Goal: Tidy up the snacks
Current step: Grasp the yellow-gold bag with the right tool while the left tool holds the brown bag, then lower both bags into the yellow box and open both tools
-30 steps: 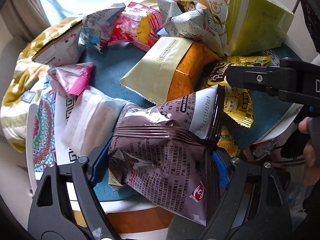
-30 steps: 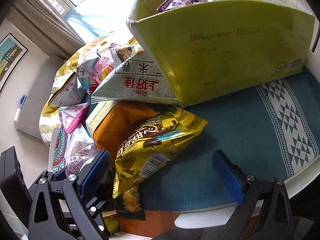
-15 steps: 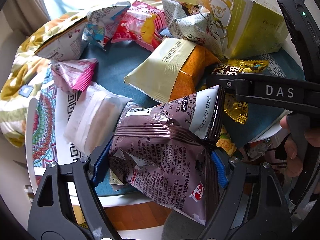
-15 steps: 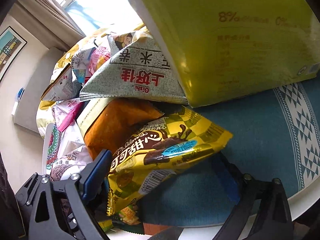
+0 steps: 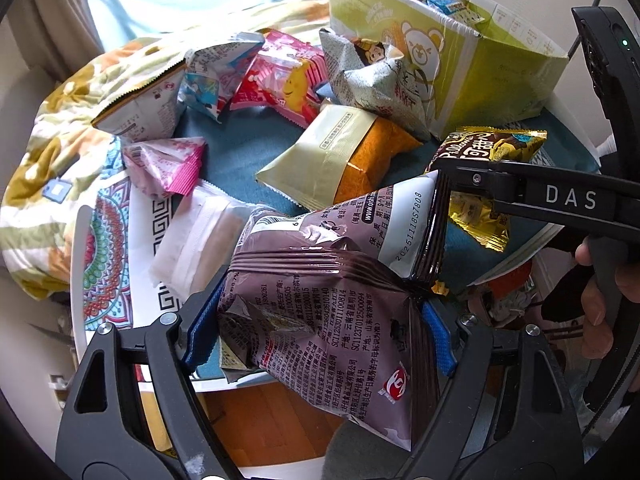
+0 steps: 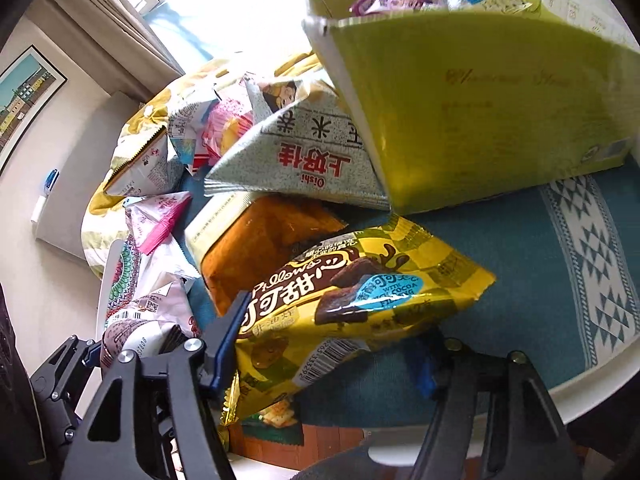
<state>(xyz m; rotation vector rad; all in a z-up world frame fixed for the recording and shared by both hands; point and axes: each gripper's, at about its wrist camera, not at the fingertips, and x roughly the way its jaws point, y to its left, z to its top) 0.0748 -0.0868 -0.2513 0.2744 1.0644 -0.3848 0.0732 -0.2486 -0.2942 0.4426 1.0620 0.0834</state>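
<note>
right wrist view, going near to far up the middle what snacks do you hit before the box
yellow chocolate pillows bag → orange bag → grey-green oishi bag → green cardboard box

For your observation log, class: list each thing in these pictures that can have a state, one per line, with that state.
Left gripper: shut on the brown bag, lifted.
Brown bag: sealed, held.
Right gripper: jaws closing, the yellow bag between them.
Yellow bag: sealed, crumpled.
Green box: open on top, packets inside.
Orange bag: sealed, lying flat.
Grey-green bag: sealed, leaning against the box.
</note>
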